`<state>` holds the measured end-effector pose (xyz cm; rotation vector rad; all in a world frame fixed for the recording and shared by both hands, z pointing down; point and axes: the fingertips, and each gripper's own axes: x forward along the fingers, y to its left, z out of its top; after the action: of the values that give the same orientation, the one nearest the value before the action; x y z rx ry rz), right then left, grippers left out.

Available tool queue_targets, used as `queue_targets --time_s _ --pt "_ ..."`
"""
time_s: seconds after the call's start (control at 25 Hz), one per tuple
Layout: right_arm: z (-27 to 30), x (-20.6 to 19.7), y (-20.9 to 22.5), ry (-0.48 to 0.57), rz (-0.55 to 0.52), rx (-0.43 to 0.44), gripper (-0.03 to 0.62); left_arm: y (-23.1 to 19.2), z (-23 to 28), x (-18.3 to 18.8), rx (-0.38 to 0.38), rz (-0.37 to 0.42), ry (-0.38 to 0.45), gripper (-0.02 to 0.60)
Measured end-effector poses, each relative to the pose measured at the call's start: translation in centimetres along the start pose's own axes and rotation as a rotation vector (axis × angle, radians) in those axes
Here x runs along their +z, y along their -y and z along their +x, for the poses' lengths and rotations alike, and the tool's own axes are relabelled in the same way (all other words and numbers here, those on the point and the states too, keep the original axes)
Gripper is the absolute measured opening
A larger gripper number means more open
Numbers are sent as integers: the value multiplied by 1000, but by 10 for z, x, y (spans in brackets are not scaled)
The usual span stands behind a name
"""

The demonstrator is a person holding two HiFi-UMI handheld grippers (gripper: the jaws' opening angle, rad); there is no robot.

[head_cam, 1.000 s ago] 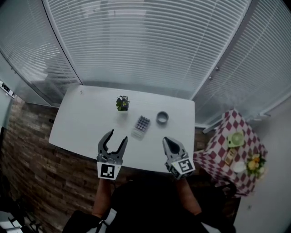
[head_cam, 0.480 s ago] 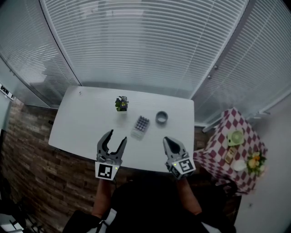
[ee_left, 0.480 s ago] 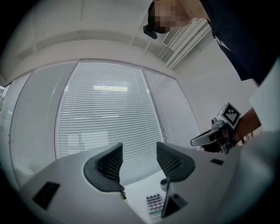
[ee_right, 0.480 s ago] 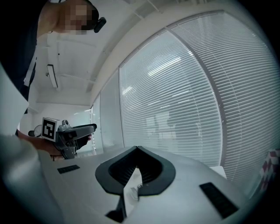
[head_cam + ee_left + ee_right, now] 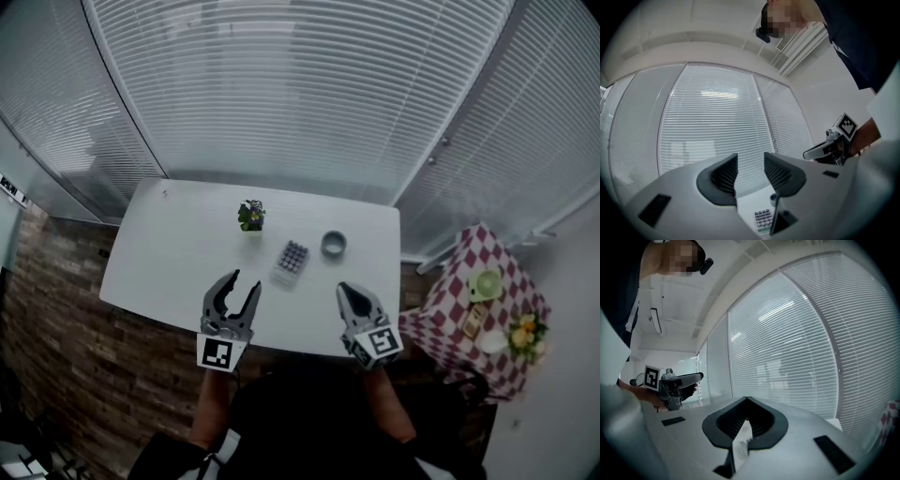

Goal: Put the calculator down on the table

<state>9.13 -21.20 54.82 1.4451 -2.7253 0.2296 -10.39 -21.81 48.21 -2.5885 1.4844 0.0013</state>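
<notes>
The calculator lies flat on the white table, grey keys up, clear of both grippers. It also shows low between the left jaws in the left gripper view, calculator. My left gripper hovers over the table's near edge, left of the calculator; its jaws are closing with nothing between them, left gripper. My right gripper hangs at the near edge, right of the calculator, shut and empty, right gripper. Each gripper sees the other off to the side.
A small potted plant and a grey tape roll stand behind the calculator. A side table with a red checked cloth carrying dishes stands to the right. Window blinds rise behind the table.
The left gripper has rolled a little in place and its jaws stand slightly narrower. The right gripper and the calculator have not moved.
</notes>
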Motion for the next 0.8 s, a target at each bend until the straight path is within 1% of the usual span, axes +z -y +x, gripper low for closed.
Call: queue_targets --time_s 0.04,0.12,0.2,0.24,0.28,0.32,0.36,0.4,0.44,0.48,0.52,0.56,0.6,0.72,0.8 --pt "0 0 0 -3 1 -2 5 0 0 -1 1 -3 -1 153" --pt "2 -2 1 -10 1 -11 5 -2 0 -2 5 -12 -8 62" --pt "3 -2 1 -12 -3 -18 5 -3 1 -3 1 -15 -8 24" --pt "4 -1 0 -12 -4 -14 5 -2 1 -4 -5 -9 -8 15" --pt "4 -1 -2 -11 -4 -8 5 -2 2 -4 -15 3 -10 8" --pt "4 -2 -3 -9 -5 -2 5 0 2 -4 -33 32 -12 8" --pt "4 -2 -3 -8 -8 -3 5 2 2 -3 -58 80 -14 8" --pt "4 -1 -2 -8 -13 -10 5 3 3 -2 -74 110 -15 8" --pt "3 -1 -2 -10 -15 -14 5 4 3 -3 -70 83 -12 8" --pt "3 -2 -3 -11 -13 -11 5 4 2 -5 -56 34 -10 8" --pt "2 -2 -4 -13 -13 -8 5 4 2 -6 -48 1 -11 8" --pt "2 -3 -6 -18 -19 -4 5 5 2 -7 -48 -13 -13 8" --pt "1 -5 -8 -29 -34 3 5 7 3 -7 -54 -17 -14 8" --pt "-3 -16 -18 -78 -99 63 5 10 3 -7 -74 -8 -9 8" --pt "-3 -12 -25 -74 -96 72 5 11 3 -7 -78 -14 -8 8"
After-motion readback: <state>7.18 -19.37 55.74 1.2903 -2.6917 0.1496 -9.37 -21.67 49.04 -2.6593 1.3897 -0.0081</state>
